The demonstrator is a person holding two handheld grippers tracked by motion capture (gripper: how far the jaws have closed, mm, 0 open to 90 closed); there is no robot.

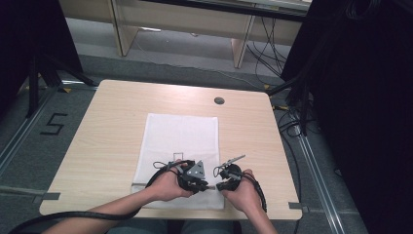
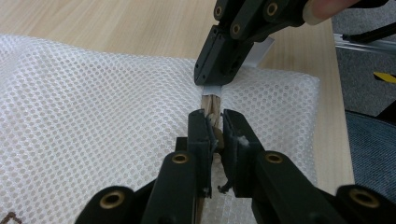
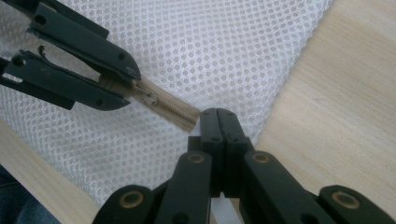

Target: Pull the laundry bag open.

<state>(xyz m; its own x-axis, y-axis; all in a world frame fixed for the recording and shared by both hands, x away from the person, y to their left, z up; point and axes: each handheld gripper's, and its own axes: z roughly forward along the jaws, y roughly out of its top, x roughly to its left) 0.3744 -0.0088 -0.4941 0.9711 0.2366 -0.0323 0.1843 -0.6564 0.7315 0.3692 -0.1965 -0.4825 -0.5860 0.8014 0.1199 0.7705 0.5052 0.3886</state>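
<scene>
On the table [image 1: 107, 126], a white mesh bag [image 1: 180, 136] shows a beige zipper [image 3: 170, 108].

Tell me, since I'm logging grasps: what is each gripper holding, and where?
Both hold the white mesh zipper bag: left gripper at the beige zipper's slider, right gripper at the zipper's end.

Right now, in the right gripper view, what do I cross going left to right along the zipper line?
Left gripper shut on the zipper pull → beige zipper → right gripper → bare wooden table.
</scene>
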